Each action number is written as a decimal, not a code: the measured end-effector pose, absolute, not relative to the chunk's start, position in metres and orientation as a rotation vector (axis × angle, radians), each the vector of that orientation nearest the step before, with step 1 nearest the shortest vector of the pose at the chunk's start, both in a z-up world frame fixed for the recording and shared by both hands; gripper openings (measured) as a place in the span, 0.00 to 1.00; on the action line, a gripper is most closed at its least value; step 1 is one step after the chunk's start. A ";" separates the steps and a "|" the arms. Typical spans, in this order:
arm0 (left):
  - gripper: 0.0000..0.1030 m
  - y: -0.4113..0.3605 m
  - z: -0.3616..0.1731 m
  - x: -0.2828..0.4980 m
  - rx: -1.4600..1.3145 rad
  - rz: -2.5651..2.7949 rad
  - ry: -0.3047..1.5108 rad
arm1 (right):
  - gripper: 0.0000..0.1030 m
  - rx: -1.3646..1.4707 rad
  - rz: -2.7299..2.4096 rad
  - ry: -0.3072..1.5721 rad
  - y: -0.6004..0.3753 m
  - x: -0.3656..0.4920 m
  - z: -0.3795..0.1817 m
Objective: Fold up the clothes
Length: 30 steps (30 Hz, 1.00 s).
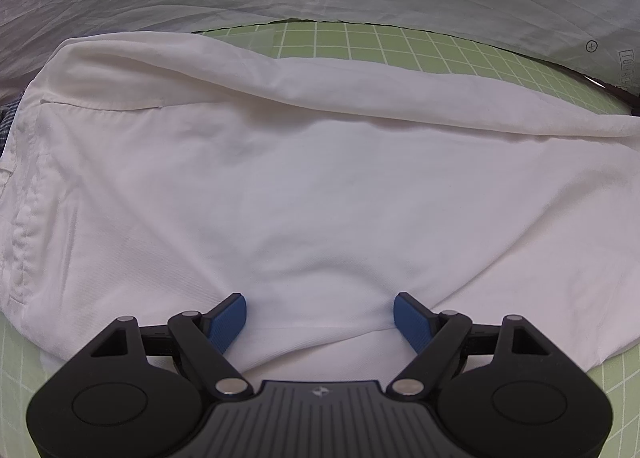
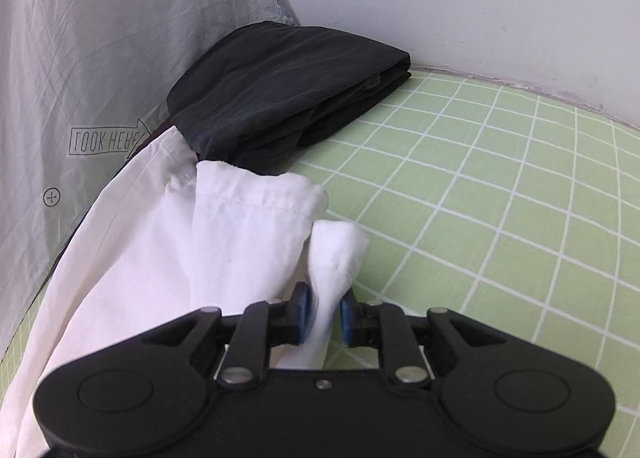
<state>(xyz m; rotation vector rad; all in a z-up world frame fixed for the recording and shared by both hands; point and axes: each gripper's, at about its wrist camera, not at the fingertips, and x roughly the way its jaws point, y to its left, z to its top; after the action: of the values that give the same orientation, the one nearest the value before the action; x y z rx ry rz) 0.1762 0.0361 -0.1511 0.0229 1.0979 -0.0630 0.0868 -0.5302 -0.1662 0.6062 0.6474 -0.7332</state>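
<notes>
My right gripper [image 2: 323, 314] has its jaws drawn in on a bunched corner of the white garment [image 2: 240, 226]. A narrow fold of cloth runs up between the blue pads [image 2: 347, 318], and they look to be pinching it, though the fold is thin and the hold seems to sit close to its edge. My left gripper [image 1: 320, 316] has its jaws wide apart, with the garment's near hem lying between and under them and no cloth gripped.

The garment spreads ahead of my left jaws across the green gridded mat [image 2: 500, 218], and its hemmed end drapes ahead and to the left of my right jaws.

The main risk, as I judge it, is the right pinch. It takes only a small tuck of fabric, so a quick lift could pull the cloth free and drop the corner in a heap. I may also be holding one layer only, which would open the fold instead of carrying it over.

Just beyond that hemmed end lies a folded black garment [image 2: 288, 90], touching or overlapping the white cloth. Dragging the white garment could snag it and spoil its fold.

With my left jaws holding nothing, the body of the garment is free to slide on the mat and wrinkle when I pull.
</notes>
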 end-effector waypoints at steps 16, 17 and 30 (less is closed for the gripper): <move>0.80 0.181 -0.121 0.106 -0.473 0.316 0.888 | 0.73 0.832 -0.745 0.572 -0.519 0.038 -0.158; 0.80 0.193 -0.126 0.105 -0.530 0.336 0.880 | 0.76 0.875 -0.731 0.552 -0.516 0.037 -0.160; 0.92 0.267 -0.161 0.128 -0.692 0.473 0.799 | 0.82 1.141 -0.669 0.542 -0.498 0.063 -0.173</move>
<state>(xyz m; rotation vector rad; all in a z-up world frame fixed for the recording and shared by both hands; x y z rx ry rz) 0.1281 0.2671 -0.1614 -0.6916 0.7988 0.4730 0.0628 -0.4985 -0.1732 1.1412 0.5422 -0.6694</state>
